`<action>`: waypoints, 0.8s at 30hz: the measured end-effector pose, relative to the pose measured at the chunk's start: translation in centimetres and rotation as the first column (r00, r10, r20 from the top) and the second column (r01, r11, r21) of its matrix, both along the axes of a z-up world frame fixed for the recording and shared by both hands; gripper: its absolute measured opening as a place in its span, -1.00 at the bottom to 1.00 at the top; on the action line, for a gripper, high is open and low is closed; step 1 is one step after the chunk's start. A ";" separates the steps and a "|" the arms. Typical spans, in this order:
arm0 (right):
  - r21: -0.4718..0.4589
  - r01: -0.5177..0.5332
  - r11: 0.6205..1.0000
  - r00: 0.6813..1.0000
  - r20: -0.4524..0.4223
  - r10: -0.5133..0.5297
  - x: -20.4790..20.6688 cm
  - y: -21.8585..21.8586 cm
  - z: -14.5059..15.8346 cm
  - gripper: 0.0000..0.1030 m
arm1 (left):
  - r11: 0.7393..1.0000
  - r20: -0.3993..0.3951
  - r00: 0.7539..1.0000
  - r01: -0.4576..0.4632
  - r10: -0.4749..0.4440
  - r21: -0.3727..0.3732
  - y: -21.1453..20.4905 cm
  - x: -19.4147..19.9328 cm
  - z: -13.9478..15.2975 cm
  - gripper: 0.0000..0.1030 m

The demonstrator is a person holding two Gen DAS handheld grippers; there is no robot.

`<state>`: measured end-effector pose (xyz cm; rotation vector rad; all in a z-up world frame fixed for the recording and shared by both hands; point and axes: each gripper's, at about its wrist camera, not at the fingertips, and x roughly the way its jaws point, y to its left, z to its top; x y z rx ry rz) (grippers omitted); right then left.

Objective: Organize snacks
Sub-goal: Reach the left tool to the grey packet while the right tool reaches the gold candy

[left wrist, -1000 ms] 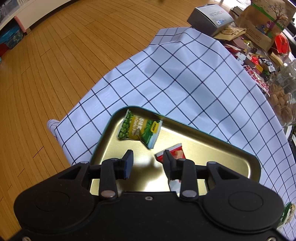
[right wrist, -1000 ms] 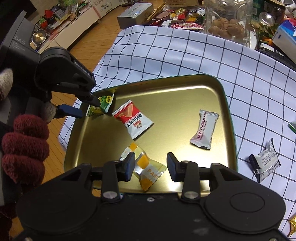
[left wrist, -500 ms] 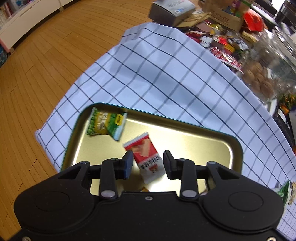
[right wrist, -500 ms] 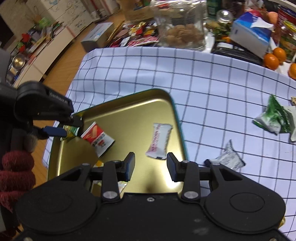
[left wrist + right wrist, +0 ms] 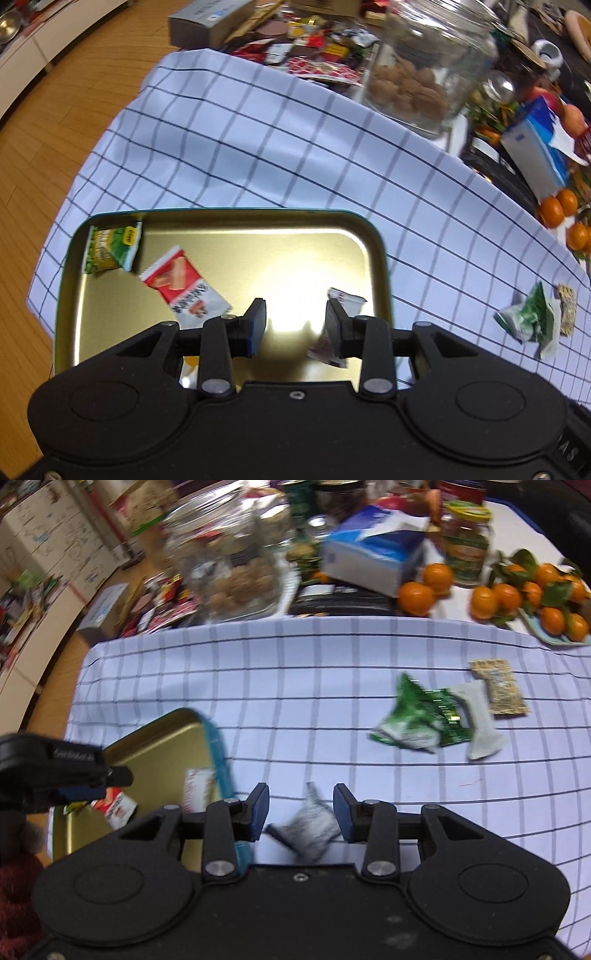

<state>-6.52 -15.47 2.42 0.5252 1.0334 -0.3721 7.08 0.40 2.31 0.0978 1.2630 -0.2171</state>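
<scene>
- Right gripper (image 5: 300,810): jaws apart, nothing clamped. A grey packet (image 5: 308,830) lies on the cloth (image 5: 295,686) in line with the gap; pads clear of it on both sides as far as the view shows.
- Left gripper (image 5: 295,325): jaws apart, empty, over the tray (image 5: 373,236).
- Task items: in the tray, a green packet (image 5: 110,247) at the far left corner, a red packet (image 5: 183,286) just beside it, a white packet (image 5: 338,321) near the right wall. On the cloth outside: the grey packet close to the tray's teal rim, and a pile well to the right, consisting of a green wrapper (image 5: 417,720), a white wrapper (image 5: 478,723) and a brown bar (image 5: 498,688).
- Risk: grey packet is flat and crinkly; closing from above may pinch only an edge, so it slips or flips out on the lift.
- Risk: it lies near the tray rim; the left finger could catch the rim and shove the tray.
- Risk: both grippers work close together by the tray; a collision looks possible if both reach in at once.
- Risk: pushing down could bunch the loose cloth and drag packets along.
- Hidden: white packet partly behind the left gripper's right finger; something orange-yellow shows under its body, unidentifiable.
- Hidden: near end of grey packet is covered by the right gripper body.
- Both views motion-blurred; packet print illegible. Jar (image 5: 424,70), oranges (image 5: 424,587) and clutter beyond the cloth are soft.
</scene>
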 end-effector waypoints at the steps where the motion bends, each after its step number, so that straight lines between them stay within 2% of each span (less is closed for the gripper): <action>1: 0.001 0.018 1.000 1.000 -0.005 -0.018 -0.3 -0.8 -0.1 -0.21 | 1.000 0.000 1.000 0.017 -0.017 0.000 -0.6 -0.4 0.0 -0.14; 7: -0.003 0.063 0.998 0.997 -0.049 -0.063 -2.0 -3.6 -0.8 -0.21 | 0.992 -0.004 0.992 0.128 -0.128 -0.001 -3.9 -2.3 -0.2 -0.14; 15: 0.014 0.043 0.999 0.994 -0.105 -0.041 -4.1 -5.5 -2.0 -0.18 | 0.960 -0.065 0.958 0.276 -0.278 -0.041 -8.2 -4.8 -1.1 -0.14; 24: 0.075 0.021 0.997 0.984 -0.175 -0.008 -7.3 -7.8 -3.4 -0.16 | 0.945 -0.083 0.942 0.326 -0.325 -0.010 -11.1 -6.6 -2.4 -0.14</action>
